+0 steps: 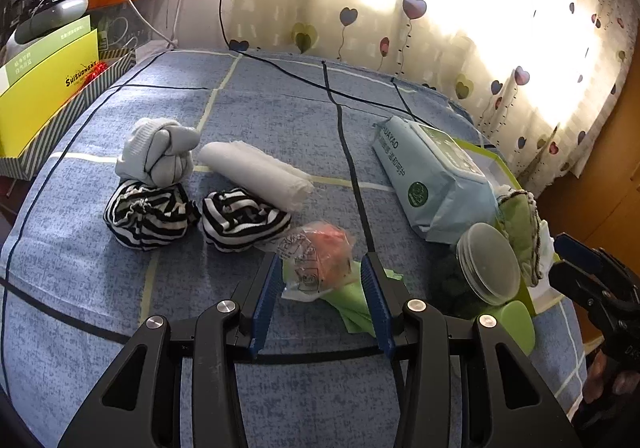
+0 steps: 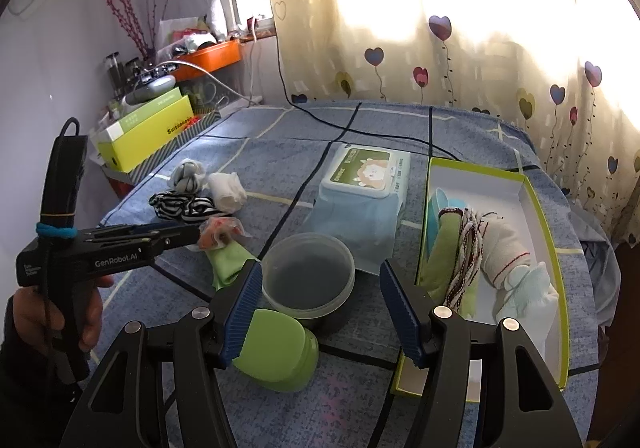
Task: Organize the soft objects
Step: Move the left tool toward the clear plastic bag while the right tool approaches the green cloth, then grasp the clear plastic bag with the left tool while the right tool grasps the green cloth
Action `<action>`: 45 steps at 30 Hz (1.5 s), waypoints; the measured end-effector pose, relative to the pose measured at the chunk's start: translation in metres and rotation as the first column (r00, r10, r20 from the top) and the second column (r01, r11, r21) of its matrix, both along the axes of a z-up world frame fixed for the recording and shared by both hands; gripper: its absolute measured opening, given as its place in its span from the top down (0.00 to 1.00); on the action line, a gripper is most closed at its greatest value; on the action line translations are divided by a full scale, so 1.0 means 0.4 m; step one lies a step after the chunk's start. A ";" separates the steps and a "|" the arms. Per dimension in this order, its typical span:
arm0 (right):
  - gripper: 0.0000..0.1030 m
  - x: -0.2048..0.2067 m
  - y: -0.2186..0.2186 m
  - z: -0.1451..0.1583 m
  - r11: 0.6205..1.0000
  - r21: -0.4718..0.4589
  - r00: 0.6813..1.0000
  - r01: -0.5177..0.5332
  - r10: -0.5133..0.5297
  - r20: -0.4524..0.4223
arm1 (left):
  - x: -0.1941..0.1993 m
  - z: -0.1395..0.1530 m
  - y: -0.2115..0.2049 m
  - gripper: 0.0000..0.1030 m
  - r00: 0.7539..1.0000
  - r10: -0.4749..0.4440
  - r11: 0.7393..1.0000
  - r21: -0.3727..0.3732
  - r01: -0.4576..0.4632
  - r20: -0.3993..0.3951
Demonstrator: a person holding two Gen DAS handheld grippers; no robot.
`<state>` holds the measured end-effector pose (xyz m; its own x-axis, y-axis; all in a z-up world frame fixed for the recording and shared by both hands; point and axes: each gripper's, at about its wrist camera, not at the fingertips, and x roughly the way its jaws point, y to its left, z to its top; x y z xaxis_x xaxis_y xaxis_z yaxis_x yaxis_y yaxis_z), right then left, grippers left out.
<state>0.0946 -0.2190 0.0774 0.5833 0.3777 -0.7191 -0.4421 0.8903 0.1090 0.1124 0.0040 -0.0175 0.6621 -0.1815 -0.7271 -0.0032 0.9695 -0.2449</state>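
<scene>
Both tongs gape; left tongs [image 1: 320, 268] straddle a crinkly packet [image 1: 320, 256] (contents unreadable), right tongs [image 2: 320, 276] hold nothing.

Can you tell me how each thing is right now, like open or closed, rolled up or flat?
Left tongs: open, around the orange packet.
Orange packet: sealed, lying on green cloth.
Right tongs: open.
Clear tub: lidless.
Wipes pack: flap closed.
Box: open, socks inside.
Striped socks: balled.
</scene>
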 end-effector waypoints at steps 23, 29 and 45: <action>0.41 0.021 0.165 -0.013 0.988 -0.058 0.989 -0.147 0.146 -0.021 | -0.011 -0.024 0.055 0.79 1.000 -0.017 1.000 -0.020 0.017 -0.005; 0.41 0.039 0.294 -0.064 0.959 -0.140 0.968 -0.247 0.238 -0.082 | -0.061 -0.005 0.117 0.79 0.999 0.014 0.998 -0.055 -0.012 0.035; 0.59 0.104 0.448 -0.222 0.865 -0.364 0.929 -0.346 0.260 -0.265 | -0.092 0.001 0.215 0.79 0.997 0.029 0.993 -0.120 -0.020 0.073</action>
<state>0.1361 -0.0398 -0.0113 0.3142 0.1690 -0.9342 -0.7040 0.7017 -0.1098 0.0755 0.0900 -0.0172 0.7189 -0.2468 -0.6498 -0.0042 0.9333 -0.3591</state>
